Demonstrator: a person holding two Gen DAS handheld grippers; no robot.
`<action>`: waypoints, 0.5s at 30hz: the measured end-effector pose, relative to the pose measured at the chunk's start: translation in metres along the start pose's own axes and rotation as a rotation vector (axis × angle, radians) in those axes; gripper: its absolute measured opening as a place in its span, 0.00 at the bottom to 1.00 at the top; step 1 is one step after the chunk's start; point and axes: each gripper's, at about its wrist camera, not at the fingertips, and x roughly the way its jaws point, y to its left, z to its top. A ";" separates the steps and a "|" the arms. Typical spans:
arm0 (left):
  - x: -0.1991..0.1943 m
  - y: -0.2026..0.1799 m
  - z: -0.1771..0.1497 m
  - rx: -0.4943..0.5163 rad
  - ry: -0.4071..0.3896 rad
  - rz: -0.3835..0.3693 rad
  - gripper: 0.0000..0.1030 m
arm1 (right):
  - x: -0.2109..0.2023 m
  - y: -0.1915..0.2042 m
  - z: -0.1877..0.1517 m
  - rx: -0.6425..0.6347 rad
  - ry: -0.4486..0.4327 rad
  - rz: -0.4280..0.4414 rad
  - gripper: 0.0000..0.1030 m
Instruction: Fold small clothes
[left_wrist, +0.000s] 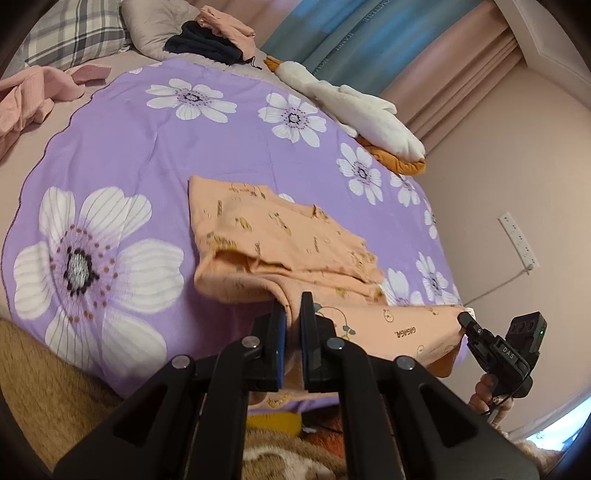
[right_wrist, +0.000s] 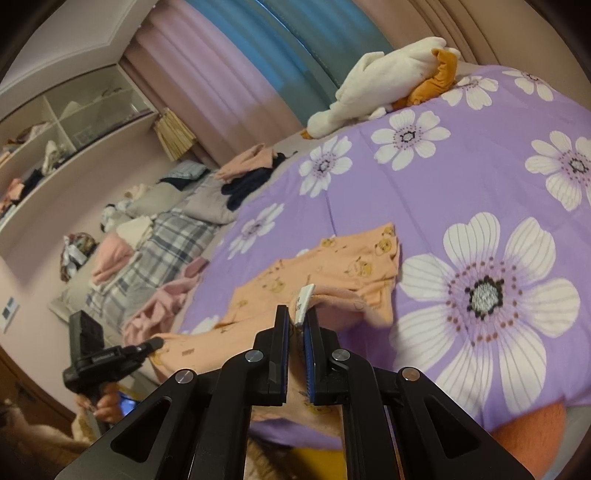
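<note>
Right now both tongs are gripping the near hem of the small peach cotton garment printed with little bears (left_wrist: 280, 229), one at each near corner, so the raised edge is stretching sideways between them. The left tongs (left_wrist: 291, 310) are standing narrow, pinching a bunched fold of the peach cloth, and the right tongs (right_wrist: 297, 317) are likewise narrow, closing on cloth at the corner where a white sewn-in care label (right_wrist: 306, 301) is sticking up. The rest of the garment is lying ahead of both tongs on the purple bedspread with large white flowers (left_wrist: 147, 147), its long axis running away from the person toward the far side of the bed, so the fold looks set to carry the held hem forward over that flat part; neither hand seems nearer to it than the other. On the lifted hem, upside down from the left wrist view, the print is reading "GAGAGA". The black housing of the right device is showing the letters "DAS" there. Farther off, a white plush goose with orange feet (left_wrist: 354, 110) is lying at the bed's edge, and the teal curtain (left_wrist: 332, 37) behind is carrying writing too blurred to read.
</note>
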 end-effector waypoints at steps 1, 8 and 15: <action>0.004 0.001 0.003 0.002 -0.005 0.006 0.06 | 0.007 -0.002 0.004 -0.002 0.004 -0.012 0.09; 0.051 0.012 0.033 0.020 0.007 0.092 0.06 | 0.066 -0.015 0.024 -0.041 0.062 -0.172 0.09; 0.113 0.035 0.055 0.005 0.064 0.207 0.07 | 0.124 -0.034 0.035 -0.035 0.135 -0.295 0.09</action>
